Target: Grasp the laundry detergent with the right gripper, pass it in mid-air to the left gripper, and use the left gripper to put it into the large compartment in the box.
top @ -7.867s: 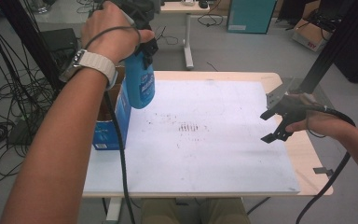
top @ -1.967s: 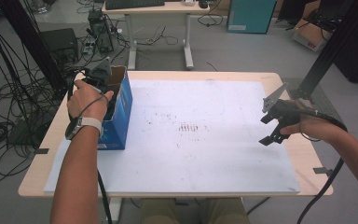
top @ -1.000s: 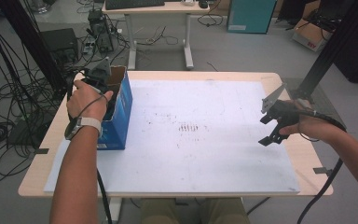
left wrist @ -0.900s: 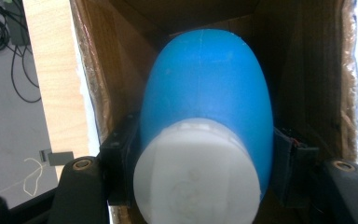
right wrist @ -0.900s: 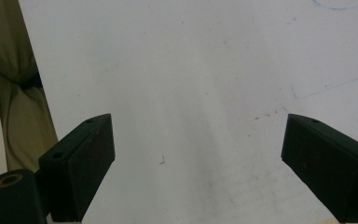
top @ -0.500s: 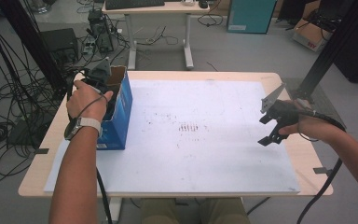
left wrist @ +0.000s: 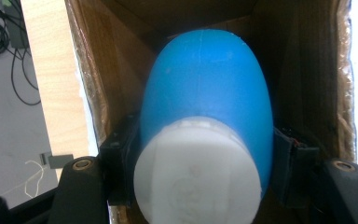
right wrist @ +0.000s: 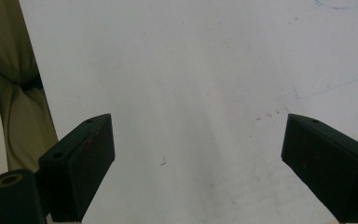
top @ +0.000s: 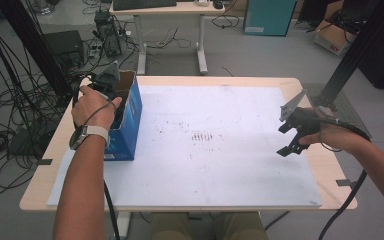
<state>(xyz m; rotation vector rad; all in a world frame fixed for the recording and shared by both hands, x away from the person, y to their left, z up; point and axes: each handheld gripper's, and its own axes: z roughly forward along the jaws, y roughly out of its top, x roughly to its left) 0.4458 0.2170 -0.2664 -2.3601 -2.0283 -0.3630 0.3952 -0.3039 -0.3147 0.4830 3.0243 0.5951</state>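
The left gripper [left wrist: 200, 186] was closed on a blue bottle [left wrist: 205, 98], one black jaw pressed against each side of the bottle just below its white cap [left wrist: 198, 175]. In the left gripper view the cap lay nearest the camera and the blue body extended away from it into a cardboard box [left wrist: 88, 70] with brown inner walls. No label or print could be read on the visible part of the bottle; a faint embossed mark on the cap top was too indistinct to read.

In the high view the left gripper [top: 111, 84] sat at the open top of the box [top: 130, 125], whose outer faces were blue. White print at the lower edge of the box face was too small to read. The box stood at the left edge of the white sheet [top: 205, 165] covering the wooden table [top: 50, 175].

The right gripper [right wrist: 198, 158] was open with nothing between its jaws, above bare white sheet [right wrist: 191, 70]. In the high view the right gripper [top: 289, 135] was held over the right side of the sheet, well apart from the box. Dark smudged marks [top: 202, 136] lay near the sheet centre; they formed no legible writing.
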